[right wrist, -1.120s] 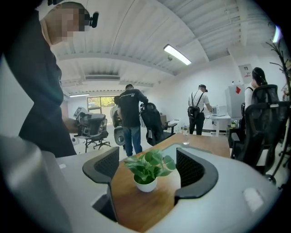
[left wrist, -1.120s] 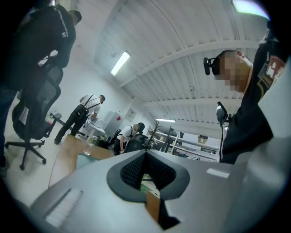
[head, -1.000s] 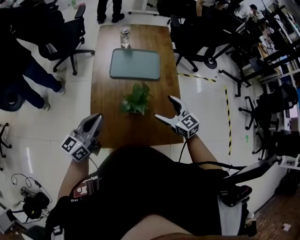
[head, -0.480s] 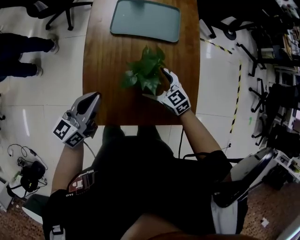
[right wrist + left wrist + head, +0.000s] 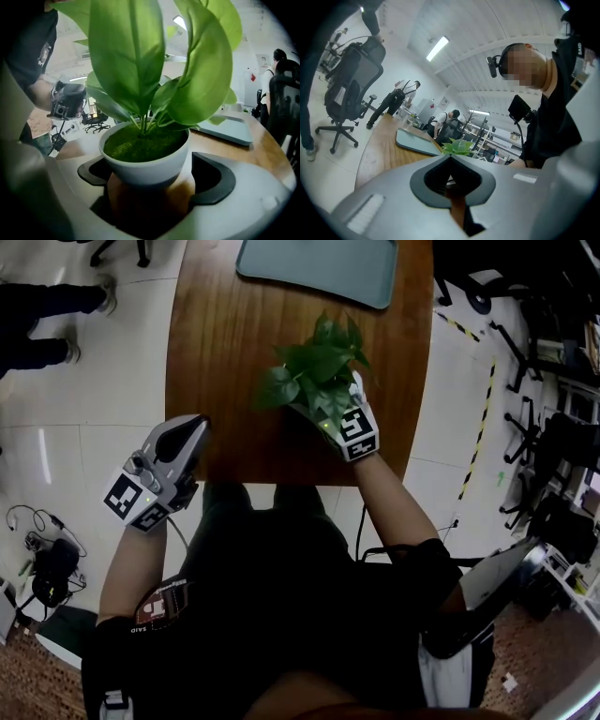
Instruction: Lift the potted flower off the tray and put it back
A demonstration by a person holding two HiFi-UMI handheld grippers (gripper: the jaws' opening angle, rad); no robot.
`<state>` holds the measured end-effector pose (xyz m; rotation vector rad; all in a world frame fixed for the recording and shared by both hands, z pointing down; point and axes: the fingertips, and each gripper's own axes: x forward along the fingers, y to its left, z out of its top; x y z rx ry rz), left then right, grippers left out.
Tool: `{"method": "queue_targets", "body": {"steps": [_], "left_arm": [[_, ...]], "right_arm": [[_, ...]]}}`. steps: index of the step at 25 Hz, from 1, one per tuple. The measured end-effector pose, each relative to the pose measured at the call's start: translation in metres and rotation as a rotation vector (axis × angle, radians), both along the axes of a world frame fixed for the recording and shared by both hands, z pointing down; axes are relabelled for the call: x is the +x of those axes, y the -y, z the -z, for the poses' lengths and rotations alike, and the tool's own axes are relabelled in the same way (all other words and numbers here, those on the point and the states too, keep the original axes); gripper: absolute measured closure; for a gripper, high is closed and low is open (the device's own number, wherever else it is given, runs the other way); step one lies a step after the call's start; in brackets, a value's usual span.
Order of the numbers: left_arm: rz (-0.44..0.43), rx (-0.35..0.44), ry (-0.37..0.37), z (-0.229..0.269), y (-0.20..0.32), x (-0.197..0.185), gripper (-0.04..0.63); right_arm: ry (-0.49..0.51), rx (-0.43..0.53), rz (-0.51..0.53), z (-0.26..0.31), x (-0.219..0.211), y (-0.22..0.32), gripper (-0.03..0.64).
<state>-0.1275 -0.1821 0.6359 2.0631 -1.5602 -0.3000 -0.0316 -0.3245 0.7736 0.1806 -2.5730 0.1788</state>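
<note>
The potted flower [image 5: 319, 371], broad green leaves in a white pot [image 5: 145, 161], stands on the wooden table [image 5: 225, 352], nearer me than the grey-green tray [image 5: 319, 259]. My right gripper [image 5: 328, 407] reaches in under the leaves. Its jaws lie on either side of the pot and are closing; a gap still shows at the right pad [image 5: 215, 180]. My left gripper [image 5: 190, 435] hangs at the table's front left corner, shut and holding nothing. In the left gripper view the plant [image 5: 457, 147] and tray [image 5: 415, 140] lie beyond the closed jaws.
Office chairs [image 5: 349, 89] and a person's legs [image 5: 47, 310] stand to the left of the table. Yellow-black tape [image 5: 478, 418] marks the floor on the right. Cables [image 5: 37, 559] lie on the floor at lower left. More chairs [image 5: 553, 446] crowd the right side.
My right gripper has moved forward and down from the table's front edge to sit around the pot. The left gripper has sunk a little beside the table corner. The view has tilted down.
</note>
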Motion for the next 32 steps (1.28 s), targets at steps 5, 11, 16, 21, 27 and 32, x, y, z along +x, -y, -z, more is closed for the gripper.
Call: {"method": "queue_targets", "body": {"steps": [5,11,16,21,27,32], "left_arm": [[0.020,0.007,0.003,-0.002,-0.007,-0.001,0.597],[0.041,0.020,0.007,0.007,-0.009,-0.013,0.597],[0.040,0.018,-0.002,0.010,0.000,-0.033,0.597],[0.035,0.022,-0.001,0.019,-0.005,-0.023,0.597],[0.047,0.022,0.008,0.018,0.002,-0.039,0.597],[0.064,0.006,0.007,0.013,0.003,-0.048,0.597]], "right_arm": [[0.018,-0.013,0.035,0.001,-0.001,-0.009,0.147],[0.041,-0.009,0.026,0.013,-0.004,-0.003,0.150],[0.113,-0.017,-0.017,0.040,-0.027,0.037,0.150],[0.179,0.033,-0.060,0.088,-0.041,0.095,0.150],[0.170,0.086,-0.097,0.107,-0.083,0.184,0.150],[0.123,0.078,-0.115,0.091,-0.113,0.234,0.150]]}}
